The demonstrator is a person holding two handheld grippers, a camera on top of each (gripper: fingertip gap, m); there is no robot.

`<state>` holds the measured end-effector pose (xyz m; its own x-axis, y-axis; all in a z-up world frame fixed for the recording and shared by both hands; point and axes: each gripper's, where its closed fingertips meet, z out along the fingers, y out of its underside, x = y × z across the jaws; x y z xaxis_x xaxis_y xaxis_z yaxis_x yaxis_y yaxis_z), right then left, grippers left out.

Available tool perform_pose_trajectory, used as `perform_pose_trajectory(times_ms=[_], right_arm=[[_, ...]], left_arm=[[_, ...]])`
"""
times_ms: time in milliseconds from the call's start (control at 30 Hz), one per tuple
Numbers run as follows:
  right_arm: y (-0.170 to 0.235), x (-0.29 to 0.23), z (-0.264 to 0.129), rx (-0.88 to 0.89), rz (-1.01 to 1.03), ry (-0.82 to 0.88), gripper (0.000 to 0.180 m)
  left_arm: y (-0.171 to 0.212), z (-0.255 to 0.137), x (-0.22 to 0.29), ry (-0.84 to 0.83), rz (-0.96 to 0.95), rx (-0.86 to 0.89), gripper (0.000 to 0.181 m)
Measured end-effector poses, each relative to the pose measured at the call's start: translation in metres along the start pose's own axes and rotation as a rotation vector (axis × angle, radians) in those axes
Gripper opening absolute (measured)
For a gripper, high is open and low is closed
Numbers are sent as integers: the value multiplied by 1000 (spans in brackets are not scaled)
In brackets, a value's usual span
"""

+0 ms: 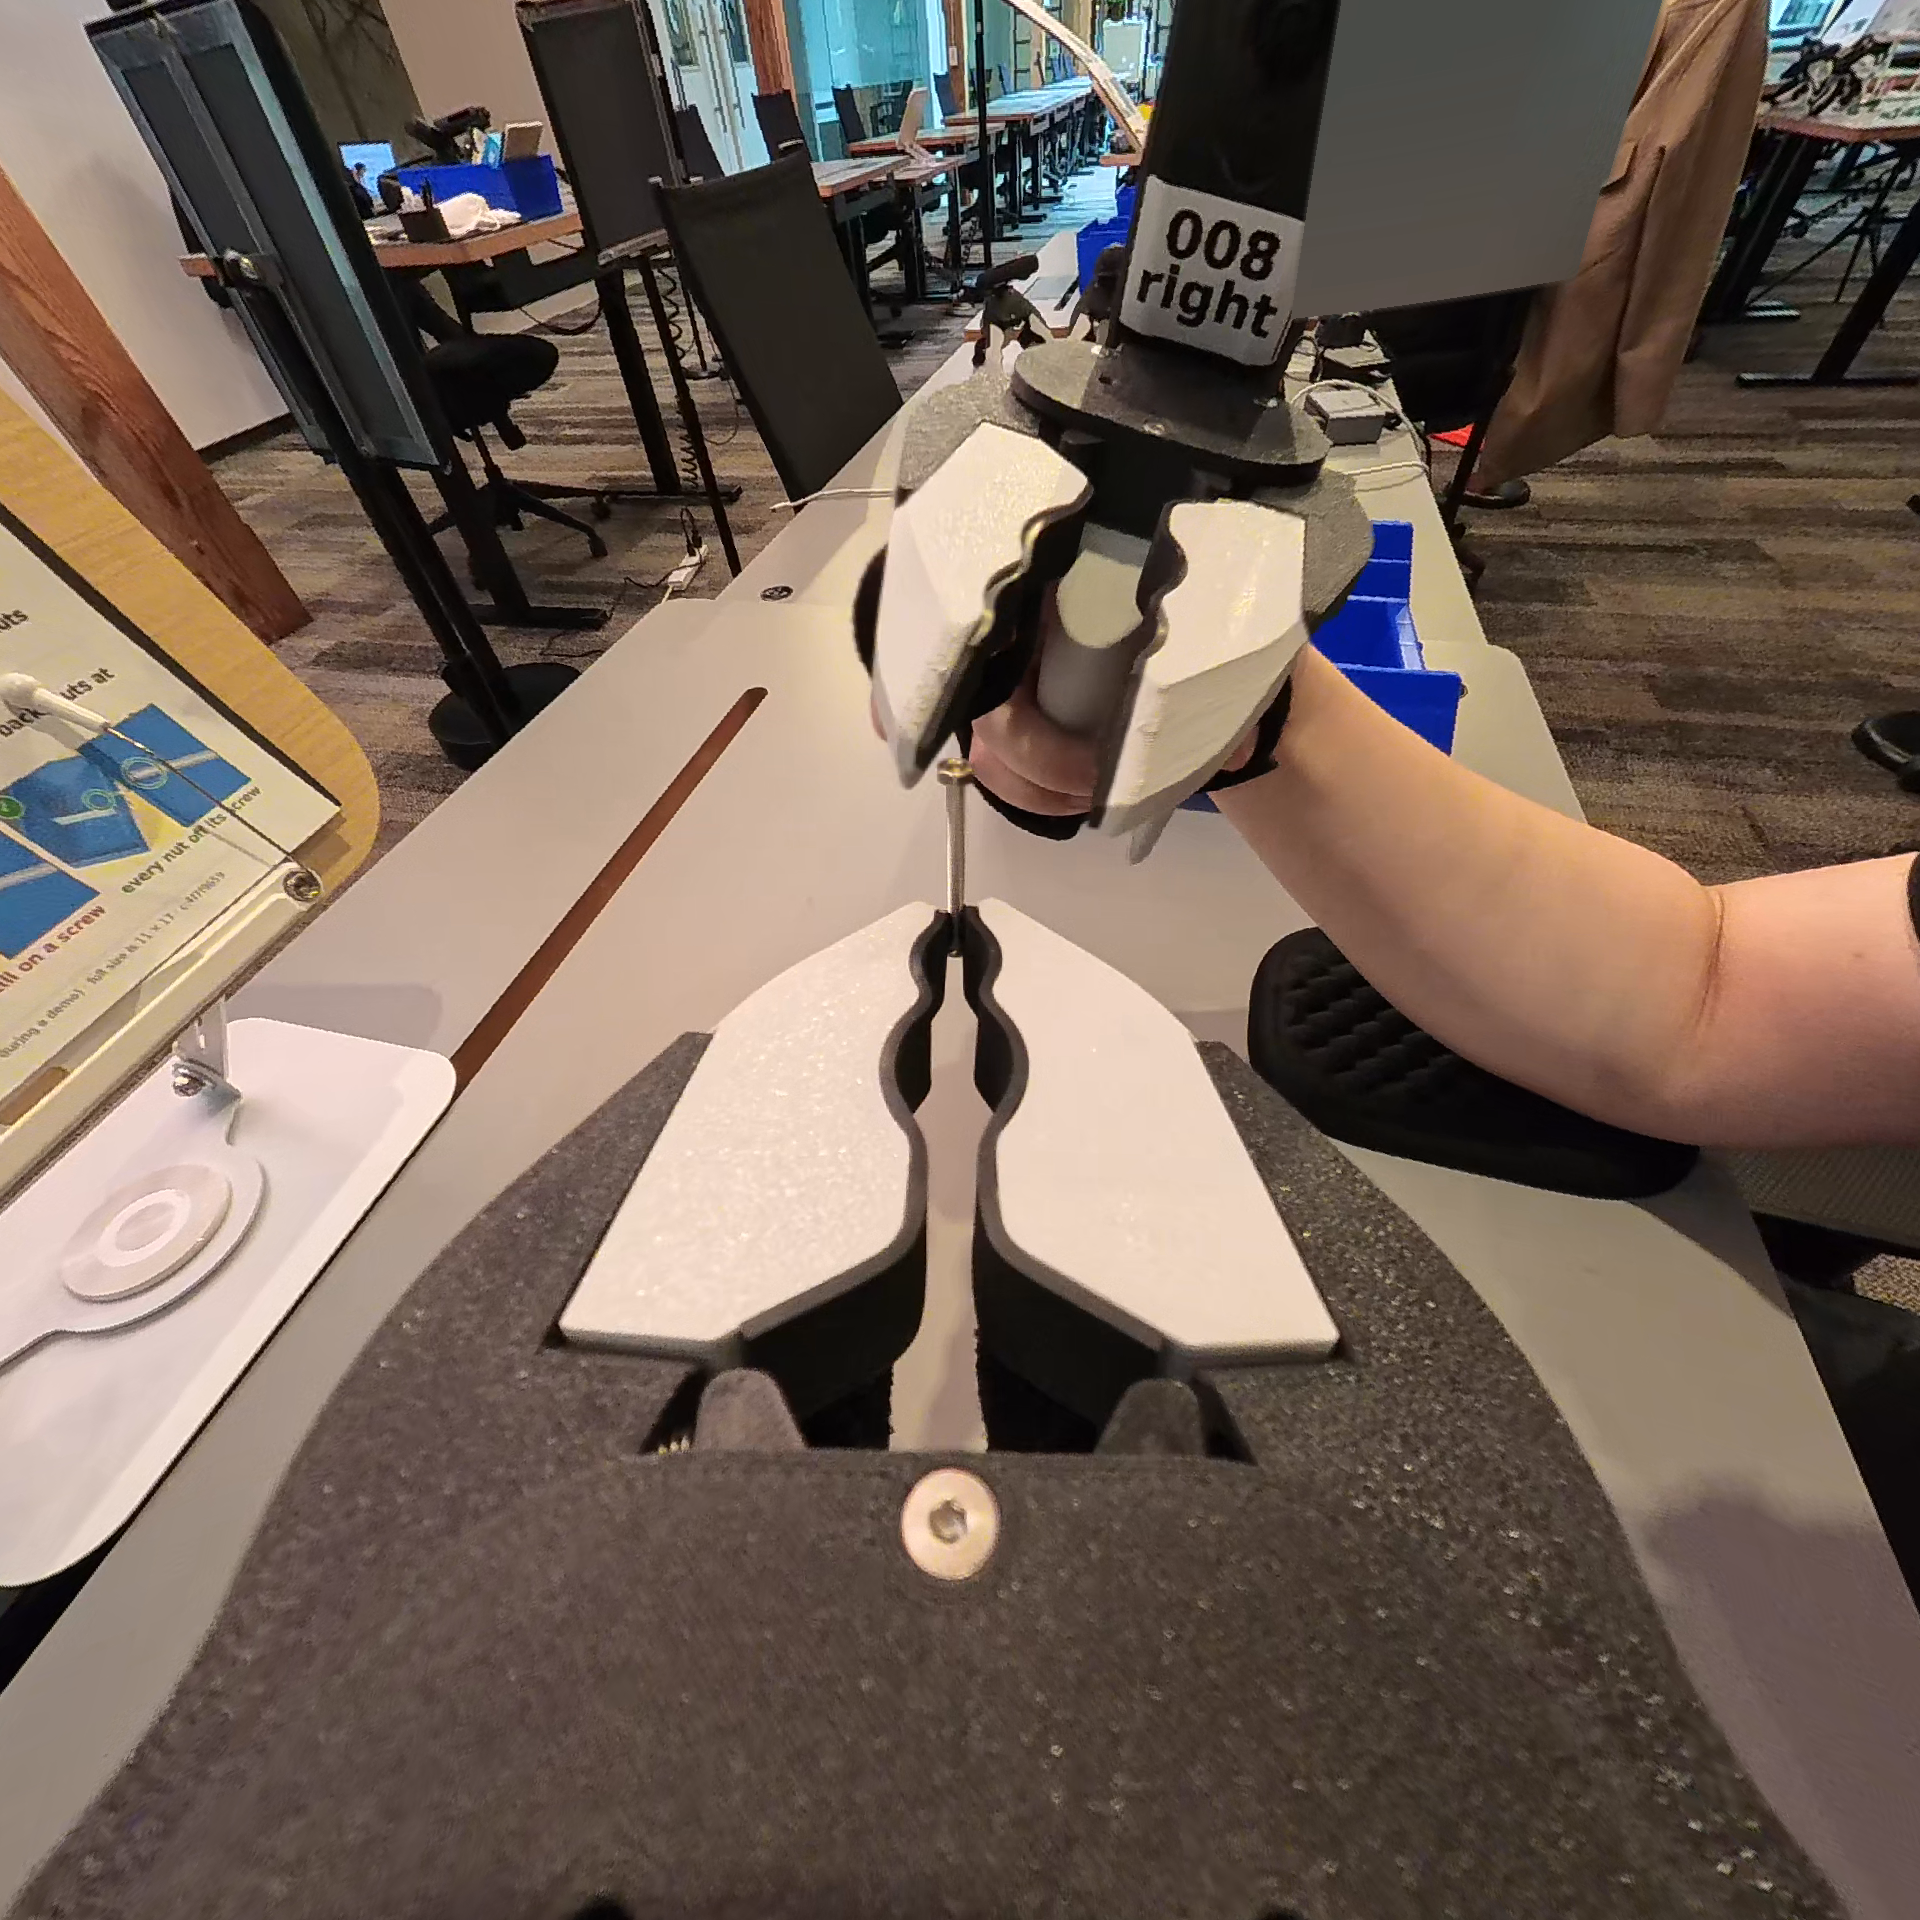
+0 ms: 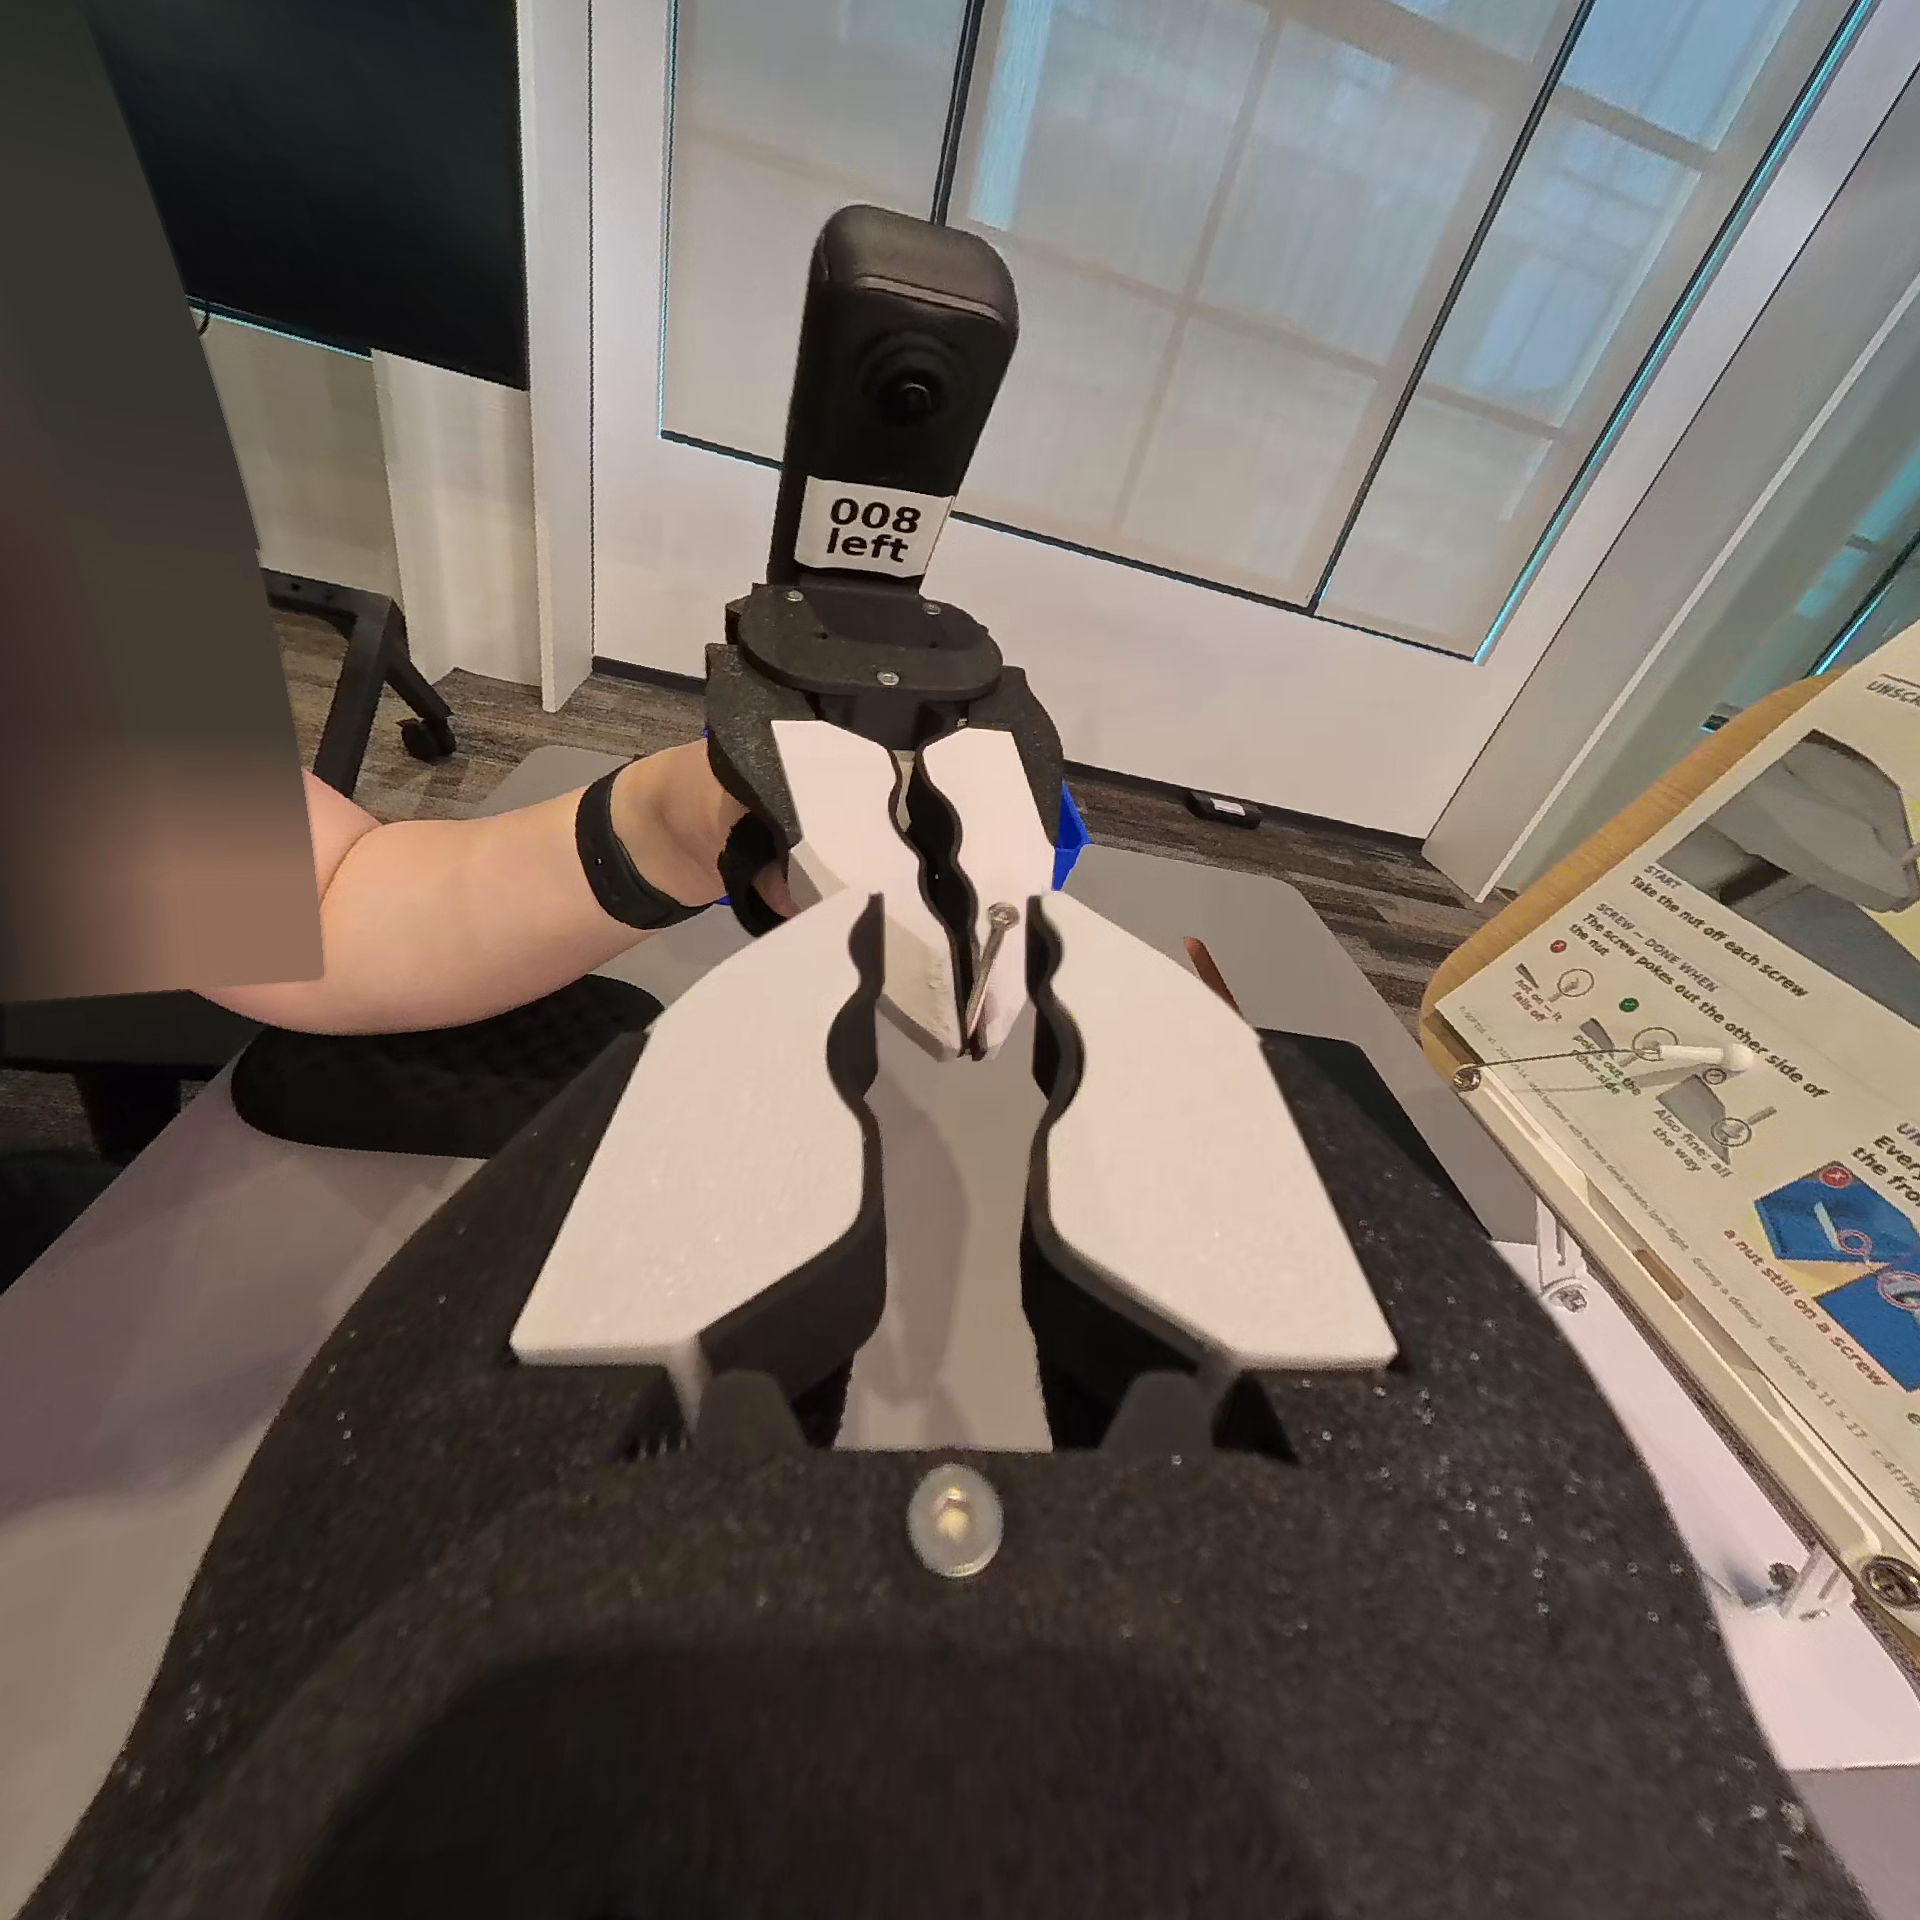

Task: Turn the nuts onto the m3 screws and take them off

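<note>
One M3 screw [image 1: 954,844] stands upright above the grey worktop [image 1: 727,831], its lower end pinched at the tips of the left gripper [image 1: 958,928], whose white fingers [image 1: 790,1122] are clenched on it. A small brass-coloured nut [image 1: 952,770] sits at the screw's top end, just beside one fingertip of the right gripper [image 1: 1023,805]. That gripper points down from above with its two fingers spread apart, grasping nothing.

The right wrist view shows the screw head-on between the left gripper's fingers; the nut cannot be made out there. Each gripper carries one black camera with a white printed label [image 2: 871,528]. An instruction sheet [image 2: 1704,1091] on a wooden board leans at the worktop's edge, its text legible in both views. Only the left wrist view shows blue bins [image 1: 1387,623] behind the right gripper and a black wrist rest [image 1: 1403,1070].
</note>
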<state>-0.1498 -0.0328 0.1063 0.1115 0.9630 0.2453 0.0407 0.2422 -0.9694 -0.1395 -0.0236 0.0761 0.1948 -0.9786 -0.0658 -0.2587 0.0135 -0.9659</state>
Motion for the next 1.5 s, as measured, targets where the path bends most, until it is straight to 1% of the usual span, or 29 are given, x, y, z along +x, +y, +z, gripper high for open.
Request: perform_pose_trajectory(times_ms=[867, 967, 1267, 1500], right_arm=[[-1, -2, -3, -8, -3, -8, 23], [-3, 1, -2, 4, -6, 14, 24], [-1, -3, -3, -15, -11, -5, 24], [-4, 1, -2, 6, -19, 19, 25]], left_arm=[[-1, -3, -2, -7, -10, 7, 2], [-1, -3, -1, -3, -7, 4, 2], [-1, -4, -1, -4, -11, 5, 2], [-1, -2, 1, 3, -8, 1, 2]])
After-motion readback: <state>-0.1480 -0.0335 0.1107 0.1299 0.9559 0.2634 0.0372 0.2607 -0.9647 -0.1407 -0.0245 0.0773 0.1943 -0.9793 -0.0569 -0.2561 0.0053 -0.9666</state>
